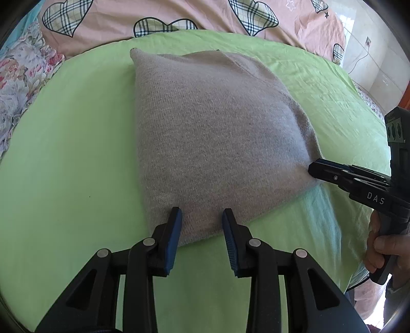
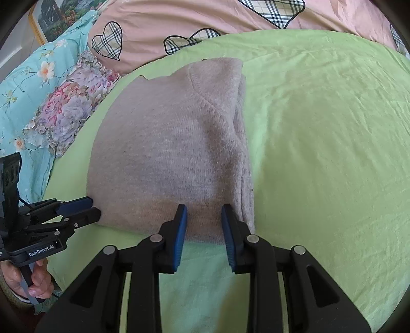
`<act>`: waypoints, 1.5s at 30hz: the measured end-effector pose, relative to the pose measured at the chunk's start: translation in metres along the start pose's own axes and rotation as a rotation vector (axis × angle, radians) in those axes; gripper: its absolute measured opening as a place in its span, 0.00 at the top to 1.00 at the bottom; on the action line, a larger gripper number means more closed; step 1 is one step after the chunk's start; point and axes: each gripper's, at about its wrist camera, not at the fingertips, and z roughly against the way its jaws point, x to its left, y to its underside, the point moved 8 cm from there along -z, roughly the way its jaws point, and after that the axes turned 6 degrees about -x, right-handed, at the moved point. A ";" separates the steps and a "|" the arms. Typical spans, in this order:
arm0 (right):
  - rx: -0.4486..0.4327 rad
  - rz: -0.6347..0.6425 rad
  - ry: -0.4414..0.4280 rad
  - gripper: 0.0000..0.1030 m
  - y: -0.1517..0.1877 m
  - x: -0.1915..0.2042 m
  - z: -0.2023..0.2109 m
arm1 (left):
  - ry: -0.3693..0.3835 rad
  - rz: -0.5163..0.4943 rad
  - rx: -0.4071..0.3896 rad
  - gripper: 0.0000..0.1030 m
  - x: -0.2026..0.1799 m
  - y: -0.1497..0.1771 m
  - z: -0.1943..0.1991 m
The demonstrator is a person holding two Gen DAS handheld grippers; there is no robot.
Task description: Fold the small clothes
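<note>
Resting on the green sheet [image 1: 64, 153], folded grey knitted sweater [image 1: 210, 133]; left gripper [image 1: 202, 217] and right gripper [image 2: 204, 214] at its near edge, fingers apart.

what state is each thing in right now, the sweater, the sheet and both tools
grey sweater: folded into a compact rectangle, lying flat on the sheet
green sheet: spread out, lightly creased
left tool: open, fingertips at the sweater's near edge, nothing clamped
right tool: open, fingertips at the sweater's near edge by its right corner, nothing clamped

Green sheet [image 1: 77, 158], pink heart-print quilt [image 1: 179, 12], framed picture [image 2: 48, 15], daylight
</note>
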 end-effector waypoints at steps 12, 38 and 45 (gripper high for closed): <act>-0.097 -0.056 -0.033 0.69 -0.036 0.000 0.032 | 0.021 0.150 -0.082 0.29 0.042 -0.040 0.032; -0.104 -0.196 -0.132 0.89 -0.129 -0.036 -0.061 | 0.225 0.331 -0.043 0.63 0.089 -0.173 -0.100; -0.055 -0.190 -0.093 0.90 -0.115 -0.043 -0.083 | 0.203 0.376 -0.050 0.58 0.112 -0.190 -0.126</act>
